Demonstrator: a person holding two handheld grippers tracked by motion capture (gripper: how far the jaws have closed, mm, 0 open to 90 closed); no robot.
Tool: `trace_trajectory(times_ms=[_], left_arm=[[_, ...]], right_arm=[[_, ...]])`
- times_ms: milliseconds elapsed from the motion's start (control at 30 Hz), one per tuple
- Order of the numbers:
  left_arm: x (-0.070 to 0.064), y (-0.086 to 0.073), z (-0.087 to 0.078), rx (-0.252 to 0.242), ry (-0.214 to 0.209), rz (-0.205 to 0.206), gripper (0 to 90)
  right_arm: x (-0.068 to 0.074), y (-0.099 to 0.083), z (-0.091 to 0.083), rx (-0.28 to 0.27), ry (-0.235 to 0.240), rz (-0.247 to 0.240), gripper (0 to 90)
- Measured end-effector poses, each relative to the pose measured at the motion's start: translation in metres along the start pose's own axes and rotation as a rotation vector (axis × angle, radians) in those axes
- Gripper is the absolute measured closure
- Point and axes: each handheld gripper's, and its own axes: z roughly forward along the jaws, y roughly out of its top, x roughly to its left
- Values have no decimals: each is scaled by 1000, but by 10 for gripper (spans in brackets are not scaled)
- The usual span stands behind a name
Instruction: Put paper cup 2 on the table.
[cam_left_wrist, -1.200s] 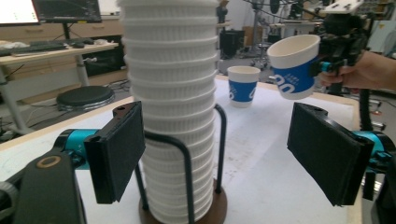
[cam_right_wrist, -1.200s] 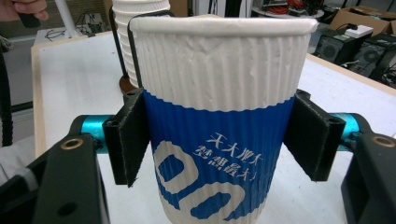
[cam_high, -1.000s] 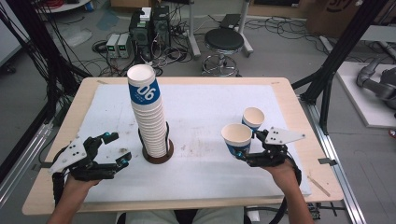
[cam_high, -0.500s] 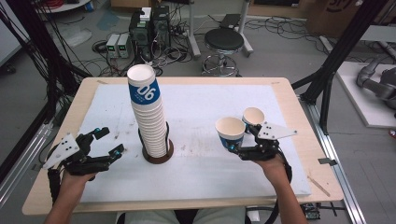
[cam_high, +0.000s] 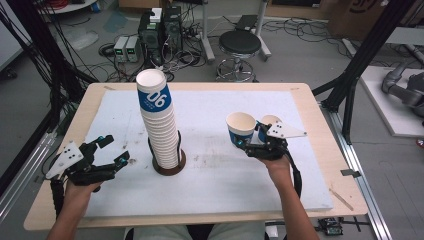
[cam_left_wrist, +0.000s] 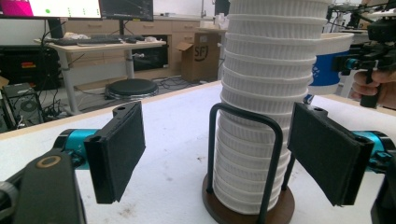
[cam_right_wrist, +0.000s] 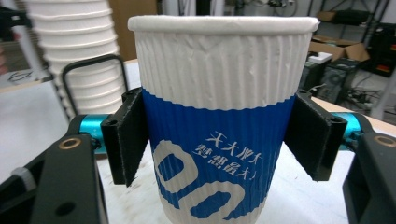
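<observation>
Right gripper (cam_high: 248, 145) hugs blue-and-white paper cup (cam_high: 241, 128) - upright | left gripper (cam_high: 114, 152) - jaws wide apart, near tall cup stack (cam_high: 159, 127) in its holder (cam_high: 170, 165)

One tall stack of paper cups (cam_high: 159, 125) stands in one wire holder with a round brown base (cam_high: 169, 165), left of the worktop's (cam_high: 210, 107) centre. Two loose cups sit at about three o'clock: one held cup (cam_high: 240, 128) and one second cup (cam_high: 265, 125) just behind it. Two grippers, left (cam_high: 114, 150) and right (cam_high: 250, 146).
</observation>
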Motion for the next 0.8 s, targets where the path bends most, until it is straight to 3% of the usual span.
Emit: trace_trajectory(times_ms=[400, 800], left_arm=[[0, -5, 7, 12, -3, -5, 190], [0, -7, 6, 18, -2, -5, 190]], right_arm=[[-9, -15, 36, 29, -95, 66, 285], [-14, -34, 61, 157, -134, 113, 285]])
